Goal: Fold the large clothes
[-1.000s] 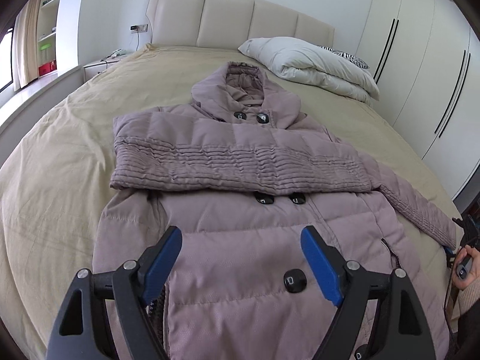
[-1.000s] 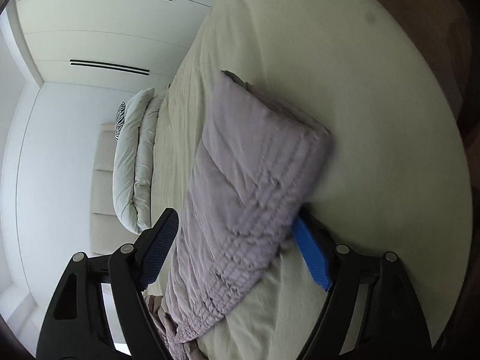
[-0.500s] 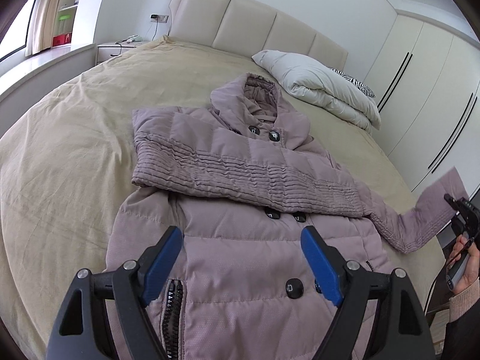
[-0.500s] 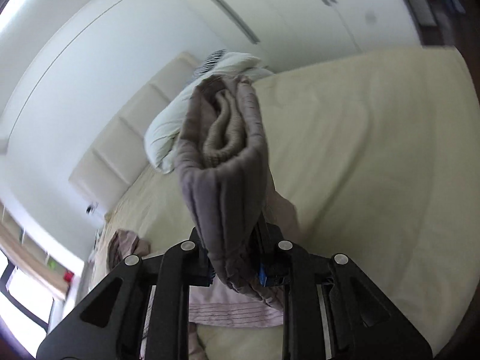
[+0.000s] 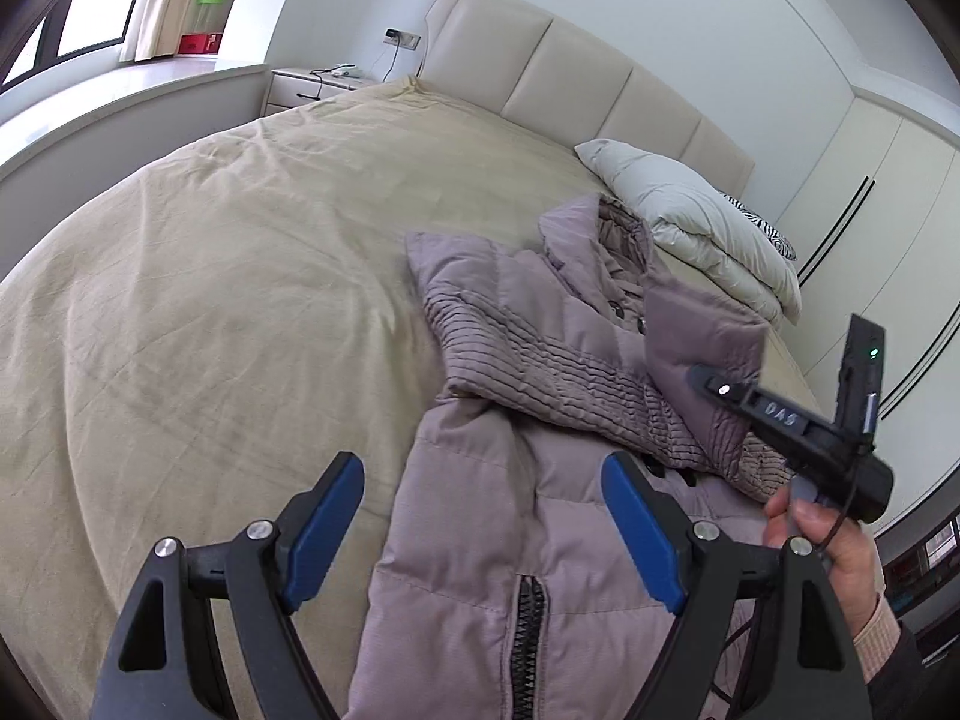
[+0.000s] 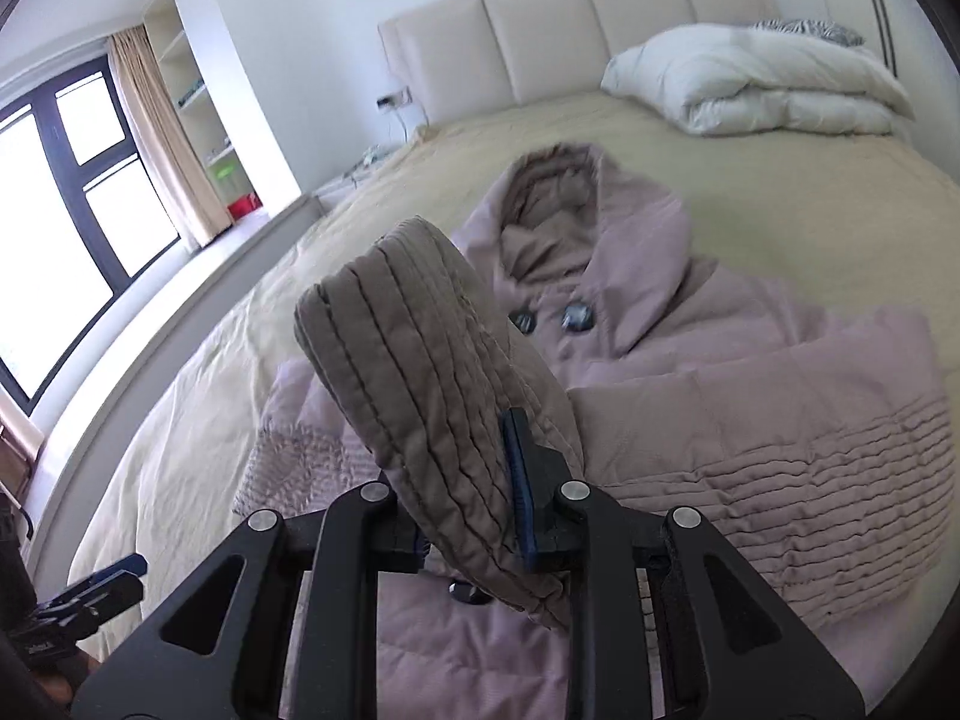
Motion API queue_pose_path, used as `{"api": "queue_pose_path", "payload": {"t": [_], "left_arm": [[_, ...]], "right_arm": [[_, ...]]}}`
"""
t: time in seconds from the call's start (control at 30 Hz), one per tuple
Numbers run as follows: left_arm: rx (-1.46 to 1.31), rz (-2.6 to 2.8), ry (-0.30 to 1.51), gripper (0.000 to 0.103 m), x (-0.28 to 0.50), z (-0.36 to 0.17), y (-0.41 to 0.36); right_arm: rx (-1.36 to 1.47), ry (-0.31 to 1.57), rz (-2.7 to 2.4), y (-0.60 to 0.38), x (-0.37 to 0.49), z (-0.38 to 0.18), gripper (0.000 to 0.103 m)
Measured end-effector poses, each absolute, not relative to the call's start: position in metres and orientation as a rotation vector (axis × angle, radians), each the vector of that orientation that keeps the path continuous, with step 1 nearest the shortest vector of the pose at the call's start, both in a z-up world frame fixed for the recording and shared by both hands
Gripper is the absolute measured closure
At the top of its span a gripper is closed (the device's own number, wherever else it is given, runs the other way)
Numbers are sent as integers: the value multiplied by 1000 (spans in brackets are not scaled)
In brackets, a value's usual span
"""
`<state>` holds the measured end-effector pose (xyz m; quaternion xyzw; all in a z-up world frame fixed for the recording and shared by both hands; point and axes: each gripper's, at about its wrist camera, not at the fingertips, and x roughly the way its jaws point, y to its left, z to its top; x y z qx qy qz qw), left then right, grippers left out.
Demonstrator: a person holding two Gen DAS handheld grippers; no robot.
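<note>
A mauve padded hooded coat point(image 5: 516, 540) lies face up on a beige bed point(image 5: 210, 300), hood toward the headboard. One sleeve lies folded across its chest point(image 5: 540, 360). My left gripper point(image 5: 483, 534) is open and empty, hovering above the coat's lower left edge. My right gripper point(image 6: 465, 510) is shut on the cuff of the other sleeve point(image 6: 420, 372) and holds it raised above the coat's chest point(image 6: 750, 420). In the left wrist view the right gripper point(image 5: 708, 387) carries that sleeve point(image 5: 702, 348) over the coat's right side.
A folded white duvet point(image 5: 690, 222) and a zebra pillow point(image 6: 804, 30) lie by the padded headboard point(image 5: 570, 78). White wardrobes point(image 5: 870, 180) stand right of the bed. A nightstand point(image 5: 312, 87), window ledge and shelves are to the left.
My right gripper closed on the sleeve cuff, lifted it off the bed's right edge and swung it inward over the coat. My left gripper stayed open and drifted left.
</note>
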<state>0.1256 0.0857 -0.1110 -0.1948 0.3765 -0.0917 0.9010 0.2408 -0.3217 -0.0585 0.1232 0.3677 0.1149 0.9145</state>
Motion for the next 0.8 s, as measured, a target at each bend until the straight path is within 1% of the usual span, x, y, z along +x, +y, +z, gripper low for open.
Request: {"api": "queue_pose_path", "payload": {"t": [0.03, 0.07, 0.1, 0.13, 0.17, 0.23, 0.3, 0.37, 0.5, 0.6, 0.67, 0.7, 0.8], "left_arm": [[-409, -186, 781, 19, 127, -113, 88], [-414, -183, 780, 19, 128, -114, 90], [-418, -180, 777, 19, 129, -114, 91], [-422, -175, 771, 19, 130, -113, 92], [-426, -169, 762, 19, 130, -112, 93], [-432, -170, 752, 19, 136, -106, 91], [-414, -182, 738, 19, 143, -99, 84], [-374, -206, 728, 19, 152, -91, 68], [-336, -262, 709, 19, 173, -79, 30], [-343, -276, 698, 19, 185, -73, 12], [-330, -288, 699, 19, 190, -71, 0], [-294, -294, 717, 15, 195, -73, -10], [-158, -245, 841, 14, 211, -96, -34]], "right_arm": [[255, 793, 253, -311, 248, -74, 72], [259, 812, 276, -295, 247, -88, 58], [265, 827, 300, -283, 238, -96, 50], [269, 830, 311, -267, 232, -105, 39], [275, 816, 315, -262, 228, -107, 34], [279, 794, 351, -245, 213, -108, 30], [279, 832, 376, -248, 198, -100, 30], [314, 839, 376, -273, 189, -87, 30], [417, 770, 421, -323, 151, -48, 30], [359, 789, 504, -325, 146, -38, 28], [361, 761, 493, -335, 140, -33, 29], [402, 743, 466, -349, 139, -33, 29], [551, 708, 290, -411, 139, -41, 28]]}}
